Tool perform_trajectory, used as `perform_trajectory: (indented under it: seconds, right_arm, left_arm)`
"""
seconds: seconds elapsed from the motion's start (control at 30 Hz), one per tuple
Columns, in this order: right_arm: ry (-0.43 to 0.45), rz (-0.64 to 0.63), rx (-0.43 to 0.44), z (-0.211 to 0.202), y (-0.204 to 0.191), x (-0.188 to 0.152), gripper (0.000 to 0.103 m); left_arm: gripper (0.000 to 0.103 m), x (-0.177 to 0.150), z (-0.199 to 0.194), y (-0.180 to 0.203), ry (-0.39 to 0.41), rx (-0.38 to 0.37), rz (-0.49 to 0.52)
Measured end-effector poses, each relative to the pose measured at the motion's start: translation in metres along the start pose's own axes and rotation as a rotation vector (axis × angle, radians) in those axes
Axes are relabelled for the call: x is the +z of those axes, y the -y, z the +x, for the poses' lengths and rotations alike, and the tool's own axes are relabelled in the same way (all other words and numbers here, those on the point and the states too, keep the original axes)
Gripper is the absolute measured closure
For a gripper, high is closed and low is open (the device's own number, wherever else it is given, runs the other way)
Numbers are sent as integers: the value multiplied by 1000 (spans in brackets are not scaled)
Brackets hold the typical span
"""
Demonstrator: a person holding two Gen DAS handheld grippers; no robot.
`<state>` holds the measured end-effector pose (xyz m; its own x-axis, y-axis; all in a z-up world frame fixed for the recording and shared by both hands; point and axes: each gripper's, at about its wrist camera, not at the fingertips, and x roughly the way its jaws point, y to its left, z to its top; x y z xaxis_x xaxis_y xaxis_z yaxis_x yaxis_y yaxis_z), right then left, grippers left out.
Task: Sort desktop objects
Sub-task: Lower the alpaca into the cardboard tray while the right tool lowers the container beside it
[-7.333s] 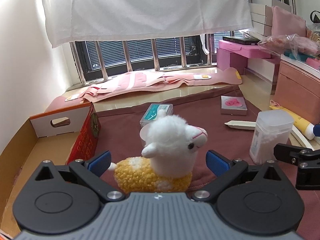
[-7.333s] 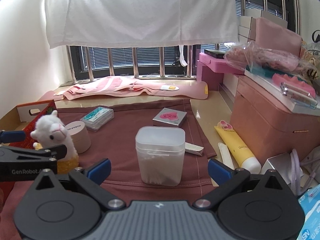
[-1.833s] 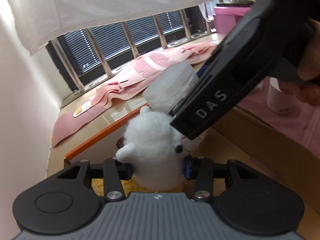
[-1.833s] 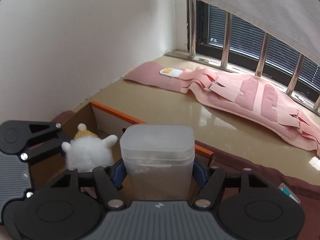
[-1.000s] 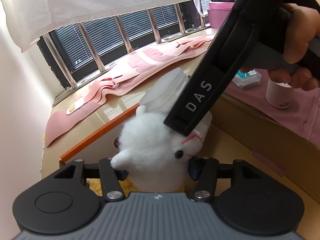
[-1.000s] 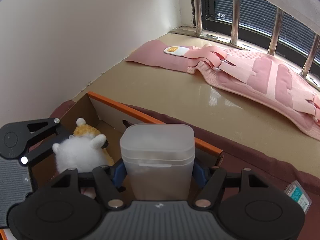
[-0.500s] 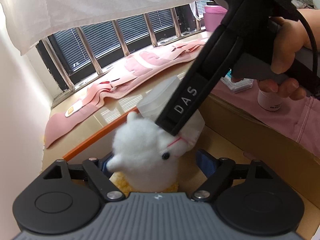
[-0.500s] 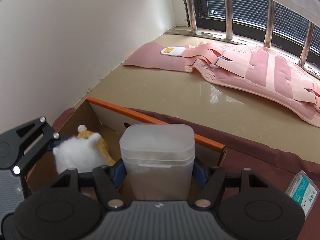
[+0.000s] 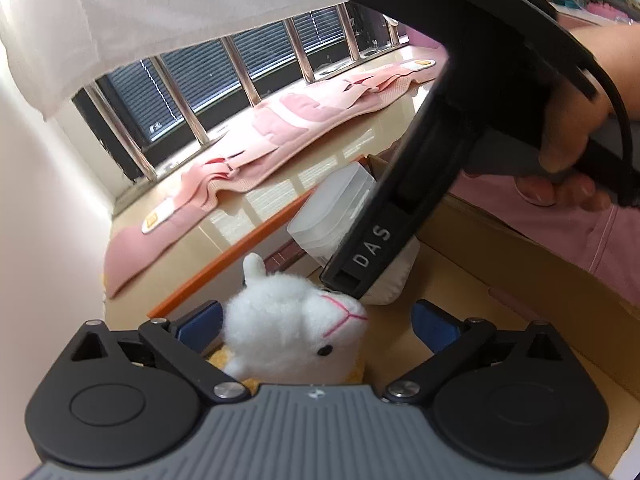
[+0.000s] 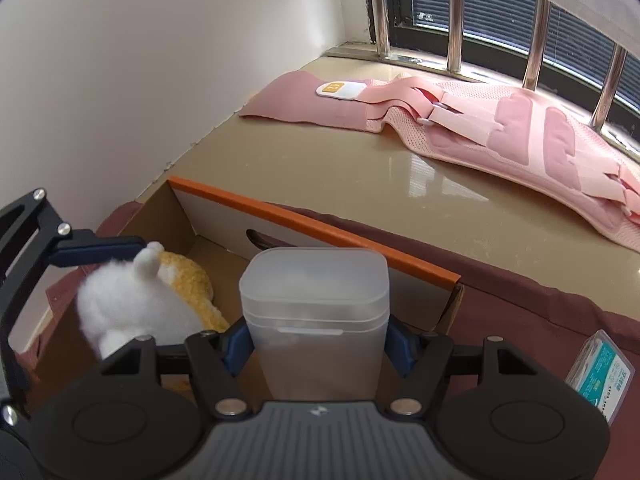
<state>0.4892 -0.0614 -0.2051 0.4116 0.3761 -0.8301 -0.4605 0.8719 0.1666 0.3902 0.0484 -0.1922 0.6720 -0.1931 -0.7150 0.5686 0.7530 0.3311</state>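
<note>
In the left wrist view, the left gripper (image 9: 316, 320) has its blue pads spread wide on either side of the plush alpaca (image 9: 290, 338), which sits between them inside the cardboard box (image 9: 540, 276), neither pad pressing it. Just ahead and to the right of the alpaca's nose, the translucent plastic container (image 9: 340, 216) hangs over the box floor. In the right wrist view, the right gripper (image 10: 316, 344) pinches that container (image 10: 316, 316) between its fingers, with the alpaca (image 10: 136, 304) low to its left and a small teal-labelled case (image 10: 600, 372) on the maroon cloth (image 10: 540, 304) at its right.
</note>
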Motion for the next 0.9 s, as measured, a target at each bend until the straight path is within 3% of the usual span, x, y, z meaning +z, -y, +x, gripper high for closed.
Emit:
perform_trajectory:
  seconds: [0.5,0.9]
  right_arm:
    - [93,-68,-37,-1,-11,-19,37]
    - [200,-146,-34,-7,-16,-39,37]
  left_arm:
    - [0,-2,10,3,-27,8,4]
    - [0,-2,16,-5,-76,-69,-57]
